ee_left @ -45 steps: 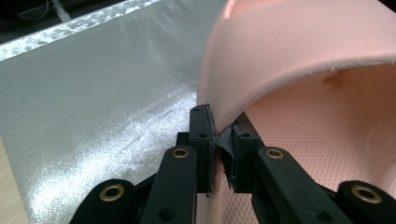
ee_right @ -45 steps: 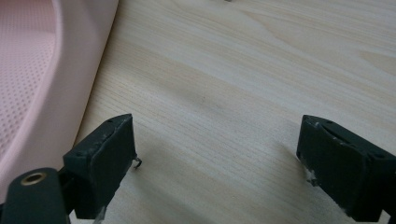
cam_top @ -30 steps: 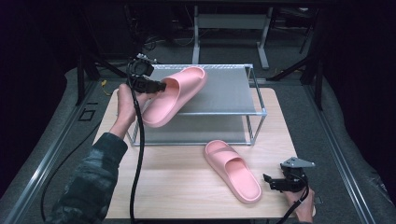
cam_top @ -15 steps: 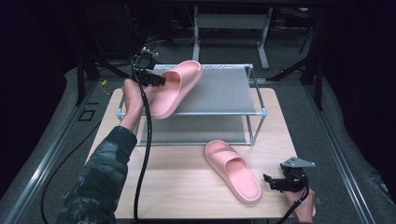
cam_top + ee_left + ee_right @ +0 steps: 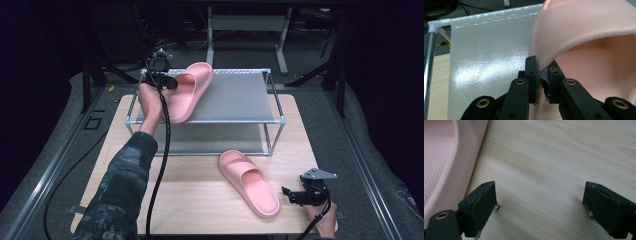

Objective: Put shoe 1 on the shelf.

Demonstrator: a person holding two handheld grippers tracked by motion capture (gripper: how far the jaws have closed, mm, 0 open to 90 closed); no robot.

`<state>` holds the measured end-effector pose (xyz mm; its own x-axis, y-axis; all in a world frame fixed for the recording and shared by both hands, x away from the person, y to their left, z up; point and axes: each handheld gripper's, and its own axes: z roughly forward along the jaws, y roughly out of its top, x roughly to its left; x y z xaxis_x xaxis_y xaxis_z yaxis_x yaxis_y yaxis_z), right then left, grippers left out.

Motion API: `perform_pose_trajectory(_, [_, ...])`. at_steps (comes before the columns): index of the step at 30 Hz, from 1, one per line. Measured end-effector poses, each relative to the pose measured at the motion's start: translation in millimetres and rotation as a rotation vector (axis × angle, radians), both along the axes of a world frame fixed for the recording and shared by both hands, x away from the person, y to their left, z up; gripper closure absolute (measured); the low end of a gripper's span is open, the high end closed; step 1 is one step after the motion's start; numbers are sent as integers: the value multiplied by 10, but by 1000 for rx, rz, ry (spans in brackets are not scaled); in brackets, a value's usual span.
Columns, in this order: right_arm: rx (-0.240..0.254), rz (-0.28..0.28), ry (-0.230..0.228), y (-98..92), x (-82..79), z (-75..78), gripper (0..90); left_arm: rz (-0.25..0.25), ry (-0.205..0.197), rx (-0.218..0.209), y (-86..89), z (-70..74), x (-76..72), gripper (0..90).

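A second pink slipper (image 5: 249, 183) lies on the wooden table (image 5: 195, 200), seemingly sole-down.

Pink slipper (image 5: 186, 92) – tilted, heel low – on the rack's top shelf (image 5: 235, 97).

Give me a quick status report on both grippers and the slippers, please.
Left gripper shut on raised slipper's strap, over rack's top shelf. Right gripper open, on table beside second slipper. Shelf ahead unobstructed.

- Left gripper (image 5: 170, 82) — black, brass-ringed screw holes, thick black cable.
- Right gripper (image 5: 290, 195) — black, grey three-cornered plate on top.
- Sleeve (image 5: 120, 190) — dark camouflage.
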<state>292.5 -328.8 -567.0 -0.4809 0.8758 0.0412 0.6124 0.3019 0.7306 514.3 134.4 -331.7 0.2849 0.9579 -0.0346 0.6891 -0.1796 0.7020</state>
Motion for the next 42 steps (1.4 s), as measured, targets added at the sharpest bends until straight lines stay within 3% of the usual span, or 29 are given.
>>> perform_pose_trajectory(5, [1, 0, 1, -1, 0, 0, 113, 40, 11, -10, -55, -77, 82, 821])
perform_pose_trajectory(8, [1, 0, 1, 0, 0, -1, 113, 58, 22, 6, -105, -118, 120, 812])
perform_pose_trajectory(11, [-1, -1, 0, -1, -2, 1, 114, 58, 28, 4, -132, -145, 134, 779])
perform_pose_trajectory(14, [2, -1, -3, -1, -4, 0, 115, 48, 16, 2, -129, -129, 123, 672])
perform_pose_trajectory(15, [-2, 1, -2, -2, -5, 1, 115, 42, 11, -4, -120, -112, 109, 571])
perform_pose_trajectory(16, [-2, 1, -2, -2, -5, 1, 115, 29, 5, -6, -107, -92, 91, 571])
perform_pose_trajectory(18, [-2, 1, -3, -3, -6, 2, 115, 0, -10, -3, -76, -59, 36, 473])
perform_pose_trajectory(20, [-2, 1, -3, -2, -6, 1, 115, -45, -20, -27, -12, -20, -37, 379])
perform_pose_trajectory(23, [-3, 1, -2, 0, -5, 0, 115, -92, -49, 6, 66, 7, -168, 292])
perform_pose_trajectory(27, [-3, 0, -1, 3, -3, -1, 117, -144, -60, -3, 195, -7, -323, 196])
perform_pose_trajectory(29, [-7, 0, 2, 3, -1, -1, 118, -186, -52, -35, 270, -2, -419, 154])
perform_pose_trajectory(34, [-8, -2, 2, 5, -1, -1, 121, -253, -91, -6, 337, -24, -682, 146])
perform_pose_trajectory(42, [-9, -2, 3, 4, 0, -1, 124, -347, -97, -13, 349, -114, -971, 167])
